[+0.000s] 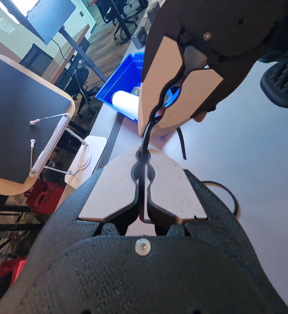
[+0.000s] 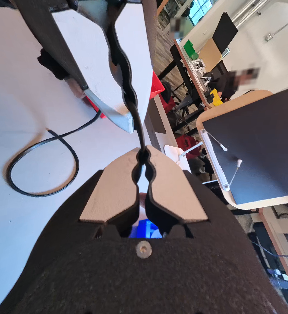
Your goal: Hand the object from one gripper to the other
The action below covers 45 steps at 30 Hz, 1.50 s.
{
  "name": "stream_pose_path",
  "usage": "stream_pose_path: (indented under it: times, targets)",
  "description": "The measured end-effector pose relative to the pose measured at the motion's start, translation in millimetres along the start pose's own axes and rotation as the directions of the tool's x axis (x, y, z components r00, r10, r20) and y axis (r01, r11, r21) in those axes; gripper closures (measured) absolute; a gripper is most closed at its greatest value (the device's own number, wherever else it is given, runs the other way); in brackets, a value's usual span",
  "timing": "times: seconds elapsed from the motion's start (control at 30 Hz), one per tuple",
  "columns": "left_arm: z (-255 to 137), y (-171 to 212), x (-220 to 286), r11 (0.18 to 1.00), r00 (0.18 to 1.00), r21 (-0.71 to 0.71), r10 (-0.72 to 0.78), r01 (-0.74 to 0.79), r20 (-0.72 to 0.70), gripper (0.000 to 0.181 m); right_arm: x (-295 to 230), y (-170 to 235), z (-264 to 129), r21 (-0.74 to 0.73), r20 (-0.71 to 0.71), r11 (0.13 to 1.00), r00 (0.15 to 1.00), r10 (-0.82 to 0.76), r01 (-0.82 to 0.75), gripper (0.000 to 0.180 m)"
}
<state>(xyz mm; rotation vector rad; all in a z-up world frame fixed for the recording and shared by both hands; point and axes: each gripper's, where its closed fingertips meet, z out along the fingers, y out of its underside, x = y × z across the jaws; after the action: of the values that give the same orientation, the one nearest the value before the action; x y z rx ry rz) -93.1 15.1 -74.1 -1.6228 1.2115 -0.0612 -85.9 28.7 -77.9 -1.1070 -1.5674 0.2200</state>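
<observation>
My right gripper [image 2: 143,153] pinches the black cable [image 2: 140,130] at its fingertips; my left gripper [image 2: 131,108] clamps it opposite, the slack looping on the white table [image 2: 21,85].

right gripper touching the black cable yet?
Touching. The right wrist view shows the right gripper pinching the black cable at its fingertips, no gap showing.

Grippers: I count two, my left gripper [image 1: 143,153] and my right gripper [image 2: 143,150].
Cables: I see one black cable [image 2: 43,169].
Blue bins: one blue bin [image 1: 123,79].
White rolls: one white roll [image 1: 125,100], in that bin.
Red bins: one red bin [image 2: 156,85].
Tables: one white table [image 2: 21,102].
</observation>
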Motion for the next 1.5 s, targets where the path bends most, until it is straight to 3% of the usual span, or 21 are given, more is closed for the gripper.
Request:
stream_pose_path:
  times: [0.2, 0.3, 0.43, 0.5, 0.6, 0.97, 1.13, 1.2, 1.27, 1.5]
  targets:
    - [10.3, 11.2, 1.4, 0.996, 0.999, -0.08, -0.029, 0.03, 0.018, 0.167, -9.1, 1.1, 3.0, -0.052, 0.01, 0.997, 0.999, -0.053, 0.054, 0.18]
    - [15.9, 12.5, 4.1, 0.995, 0.999, -0.101, 0.03, -0.026, 0.04, 0.174, -13.4, 0.1, 4.0, -0.06, 0.018, 0.995, 0.997, -0.074, 0.075, 0.18]
    - [13.9, 5.4, 4.9, 0.998, 0.999, -0.055, 0.038, -0.036, 0.034, 0.179, -8.8, -2.7, -0.5, -0.02, 0.029, 0.999, 0.999, -0.025, 0.025, 0.177]
    - [11.3, 2.7, 3.5, 0.999, 0.999, -0.033, 0.034, -0.033, 0.033, 0.179, -5.7, 1.7, -0.7, -0.02, 0.034, 1.0, 0.999, -0.001, 0.001, 0.168]
    - [8.9, 3.5, 2.6, 1.0, 1.0, -0.024, 0.011, -0.011, 0.016, 0.179, -7.6, 0.7, 0.2, -0.001, 0.042, 1.0, 0.999, -0.007, 0.008, 0.18]
    - [15.5, 9.4, 15.0, 0.995, 0.998, -0.08, 0.057, -0.059, -0.02, 0.177, -17.5, 9.7, 8.7, -0.105, 0.044, 0.993, 0.997, -0.056, 0.061, 0.18]
    - [13.2, 3.3, 13.3, 0.999, 0.999, -0.032, 0.039, -0.04, -0.026, 0.178, -11.0, 3.6, 3.5, -0.045, 0.044, 0.999, 0.999, -0.004, 0.006, 0.178]
    - [10.2, 3.9, 9.7, 0.999, 0.999, -0.031, 0.04, -0.041, -0.016, 0.178, -7.1, 6.7, 2.9, -0.044, 0.045, 0.999, 0.999, 0.026, -0.024, 0.169]
    - [7.6, 2.3, 8.6, 0.999, 0.999, -0.011, 0.03, -0.031, -0.023, 0.178, -7.0, 7.4, 2.7, -0.029, 0.055, 0.999, 0.998, 0.032, -0.03, 0.179]
    - [9.0, 6.8, 12.5, 0.999, 0.999, -0.039, 0.004, -0.006, -0.054, 0.166, -11.0, 3.8, 3.2, -0.045, 0.051, 0.999, 0.999, -0.004, 0.006, 0.18]
